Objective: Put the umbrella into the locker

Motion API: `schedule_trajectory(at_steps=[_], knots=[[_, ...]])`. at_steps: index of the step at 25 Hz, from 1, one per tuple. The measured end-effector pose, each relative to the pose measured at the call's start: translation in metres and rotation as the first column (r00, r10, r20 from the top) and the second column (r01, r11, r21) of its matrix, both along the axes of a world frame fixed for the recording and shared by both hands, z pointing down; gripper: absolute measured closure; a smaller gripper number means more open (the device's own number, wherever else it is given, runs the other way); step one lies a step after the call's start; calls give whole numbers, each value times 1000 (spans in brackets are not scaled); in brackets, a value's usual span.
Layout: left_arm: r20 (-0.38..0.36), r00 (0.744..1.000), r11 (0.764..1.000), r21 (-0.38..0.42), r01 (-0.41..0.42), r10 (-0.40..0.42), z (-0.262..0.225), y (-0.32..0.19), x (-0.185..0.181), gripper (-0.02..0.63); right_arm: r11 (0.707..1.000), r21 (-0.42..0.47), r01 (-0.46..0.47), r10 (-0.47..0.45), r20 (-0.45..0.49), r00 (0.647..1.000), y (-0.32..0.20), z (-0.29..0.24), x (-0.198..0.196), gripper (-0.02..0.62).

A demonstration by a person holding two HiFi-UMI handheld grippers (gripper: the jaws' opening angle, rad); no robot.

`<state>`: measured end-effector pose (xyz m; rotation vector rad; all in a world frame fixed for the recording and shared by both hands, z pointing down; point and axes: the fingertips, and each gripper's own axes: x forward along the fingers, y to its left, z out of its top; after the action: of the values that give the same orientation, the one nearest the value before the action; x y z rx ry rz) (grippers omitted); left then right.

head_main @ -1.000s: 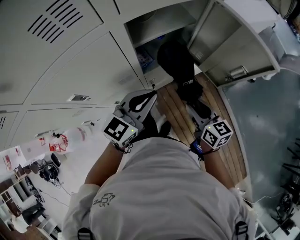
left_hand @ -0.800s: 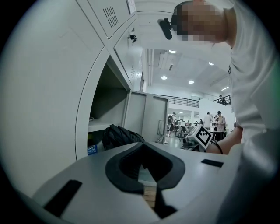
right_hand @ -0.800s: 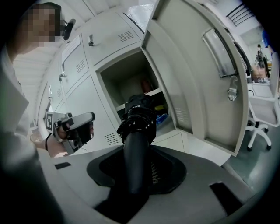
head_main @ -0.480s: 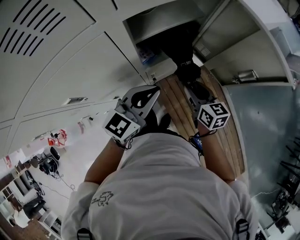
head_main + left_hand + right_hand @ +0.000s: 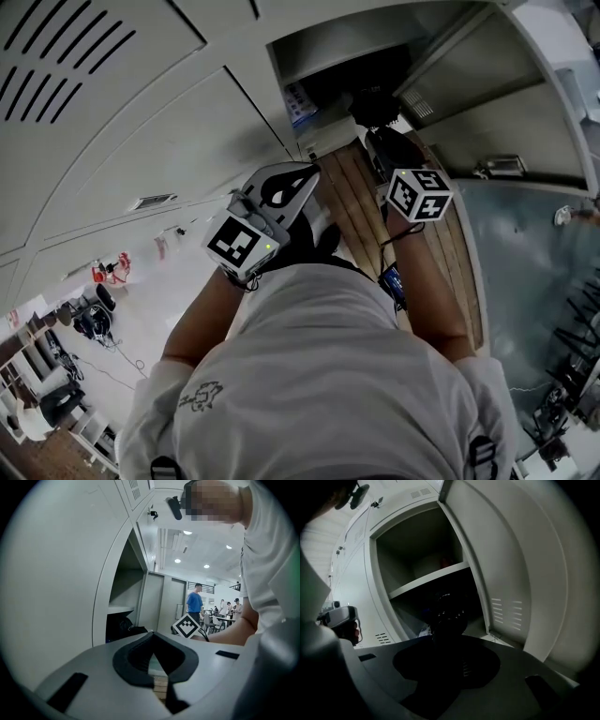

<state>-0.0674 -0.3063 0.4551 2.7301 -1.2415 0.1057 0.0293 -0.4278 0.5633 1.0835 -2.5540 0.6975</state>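
Right gripper [image 5: 380, 141]: clenched on the umbrella [image 5: 447, 616].
Left gripper [image 5: 311, 173]: fingertips together, holding nothing (idle, left of the opening).
Umbrella place: far end inside the locker [image 5: 328, 47], under the shelf [image 5: 426, 581].
Axis: I judge it points away from my fingers, into the opening.
Look: black, folded, compact.

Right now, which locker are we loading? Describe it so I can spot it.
On the bank of pale lockers, find the locker by the wooden boards. It has a shelf inside and alone has its door swung open; its neighbours are shut.
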Motion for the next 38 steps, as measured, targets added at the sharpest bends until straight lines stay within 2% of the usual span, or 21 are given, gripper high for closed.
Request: schedule_trajectory(at_steps=[7, 12, 16, 22, 31, 38], knots=[[10, 1000, 1000, -7, -2, 2, 4, -11, -6, 595, 999, 35, -8, 8, -23, 1000, -46, -1, -21, 422], [-6, 1000, 1000, -11, -18, 18, 0, -15, -2, 595, 998, 55, -15, 17, -42, 999, -71, 2, -33, 420], [-41, 999, 998, -63, -14, 12, -9, -20, 3, 595, 997, 68, -31, 35, -55, 998, -89, 6, -41, 420], [-41, 999, 998, -60, -23, 20, -9, -25, 3, 595, 995, 99, -28, 35, -73, 997, -111, 6, -54, 420], [-46, 999, 998, -62, -26, 24, -6, -28, 5, 595, 991, 127, -41, 54, -103, 993, -124, 19, -66, 420], [-42, 999, 998, -61, -20, 18, -5, -34, 7, 595, 986, 166, -12, 35, -140, 989, -124, 33, -77, 419]])
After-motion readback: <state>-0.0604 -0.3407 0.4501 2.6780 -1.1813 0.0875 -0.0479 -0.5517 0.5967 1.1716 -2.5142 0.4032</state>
